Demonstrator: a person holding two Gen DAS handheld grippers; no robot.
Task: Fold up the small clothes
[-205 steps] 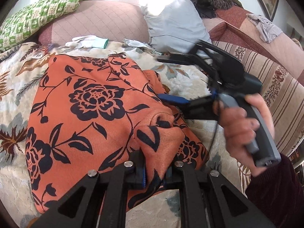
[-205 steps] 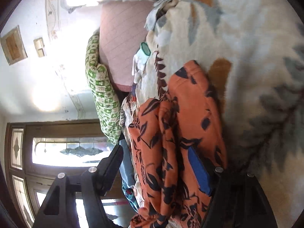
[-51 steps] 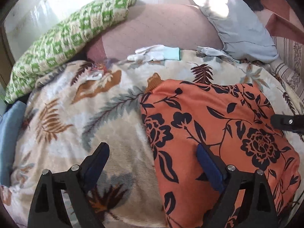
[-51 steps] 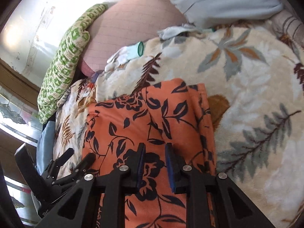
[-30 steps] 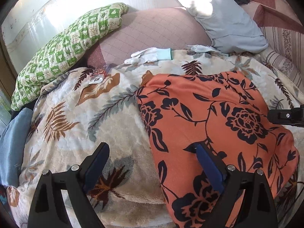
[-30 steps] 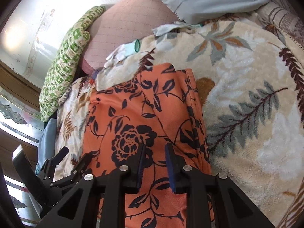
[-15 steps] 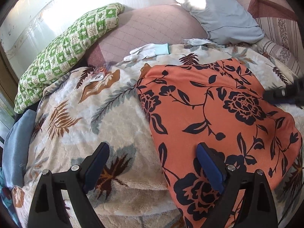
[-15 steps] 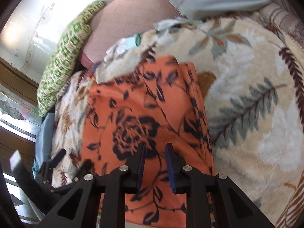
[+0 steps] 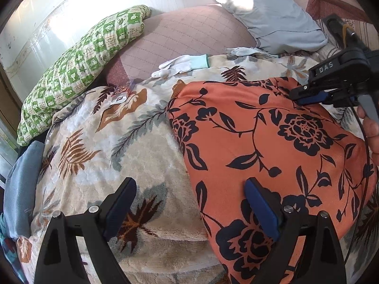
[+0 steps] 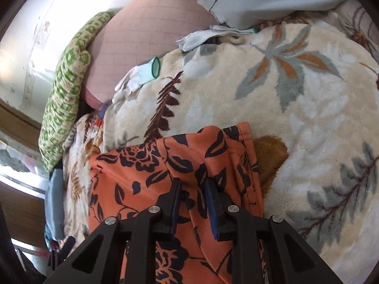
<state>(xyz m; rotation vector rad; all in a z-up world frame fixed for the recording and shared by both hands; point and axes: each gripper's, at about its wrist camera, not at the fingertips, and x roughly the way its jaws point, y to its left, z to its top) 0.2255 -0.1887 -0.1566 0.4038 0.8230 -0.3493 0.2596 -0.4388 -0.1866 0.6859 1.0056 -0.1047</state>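
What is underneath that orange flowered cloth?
The orange flowered cloth lies on a cream leaf-print blanket, which shows all around it. Whatever sits directly beneath the cloth is covered.

Leaf-print blanket (image 9: 123, 139), green pillow (image 9: 83, 66), white glove (image 9: 182, 65)

A folded garment (image 9: 272, 146) lies on the right part of a blanket (image 9: 113, 146) spread over a sofa. Behind it, at the blanket's far edge, lies a glove (image 9: 182, 64), with a second glove (image 9: 244, 51) to its right. A cushion (image 9: 78, 68) leans at the back left, a pillow (image 9: 272, 21) at the back right.
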